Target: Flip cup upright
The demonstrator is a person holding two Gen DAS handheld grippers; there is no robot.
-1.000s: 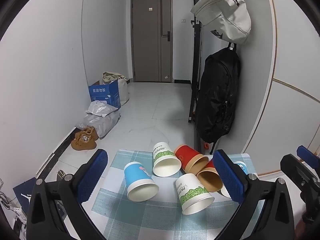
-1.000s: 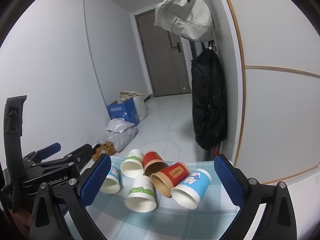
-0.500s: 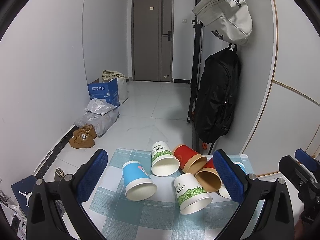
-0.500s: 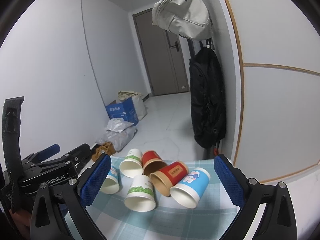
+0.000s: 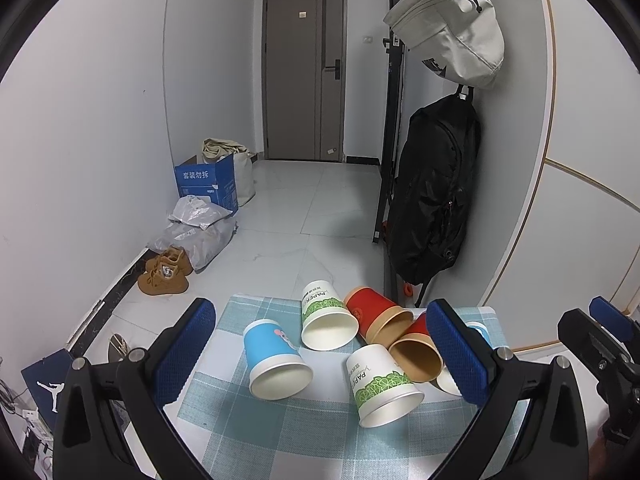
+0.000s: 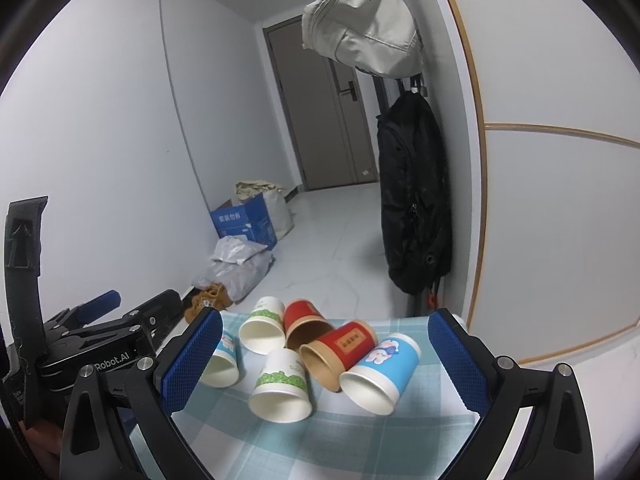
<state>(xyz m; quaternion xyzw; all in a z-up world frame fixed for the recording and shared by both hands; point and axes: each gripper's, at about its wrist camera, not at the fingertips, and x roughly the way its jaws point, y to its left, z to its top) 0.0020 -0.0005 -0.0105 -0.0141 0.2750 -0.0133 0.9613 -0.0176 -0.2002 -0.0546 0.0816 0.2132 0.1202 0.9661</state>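
Several paper cups lie on their sides on a checked cloth (image 5: pixel 280 436). In the left wrist view: a blue cup (image 5: pixel 274 358), a white-green cup (image 5: pixel 326 318), a second white-green cup (image 5: pixel 380 384), and two red cups (image 5: pixel 378 316) (image 5: pixel 416 350). In the right wrist view a blue cup (image 6: pixel 380 372) lies nearest the right side, next to a red cup (image 6: pixel 340 350). My left gripper (image 5: pixel 320 356) is open and empty above the cups. My right gripper (image 6: pixel 324 360) is open and empty too.
A black backpack (image 5: pixel 434 196) and a grey bag (image 5: pixel 448 32) hang on the right wall. A blue box (image 5: pixel 208 186), plastic bags (image 5: pixel 196 232) and brown shoes (image 5: pixel 166 270) lie on the floor at the left. The cloth's far edge is just behind the cups.
Both grippers have drifted slightly; the cups sit a little lower in the left wrist view. No cup has moved on the cloth.
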